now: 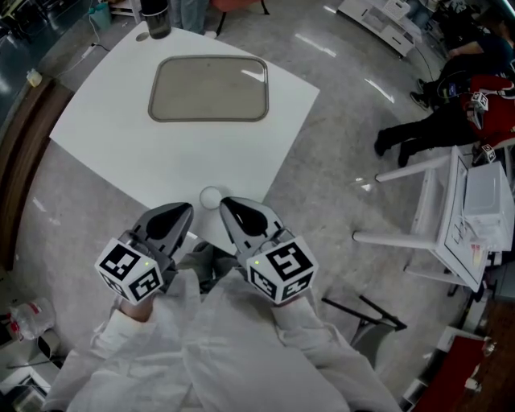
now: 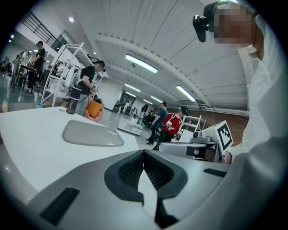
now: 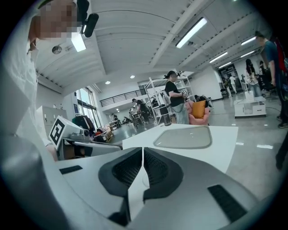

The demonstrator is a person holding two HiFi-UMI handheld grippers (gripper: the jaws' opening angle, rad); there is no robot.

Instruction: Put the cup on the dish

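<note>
Left gripper point(image 1: 183, 211) and right gripper point(image 1: 228, 204) are both sitting fully closed with nothing between the jaws, hovering side by side over the near corner of the white table point(image 1: 105, 137). Dark cup point(image 1: 155, 19) is standing upright at the table's far corner, well apart from the grey dish point(image 1: 208, 88) lying mid-table. Small white round thing point(image 1: 211, 196) is sitting between the gripper tips.

table point(image 1: 113, 153): white, square, standing cornerwise on a grey glossy floor point(image 1: 338, 121).
dish point(image 1: 208, 88): grey, rounded corners, flat on the table's far half.
cup point(image 1: 155, 19): dark, upright at the far corner, apart from the dish.
small white round thing point(image 1: 211, 196): on the near corner; kind unclear.
</note>
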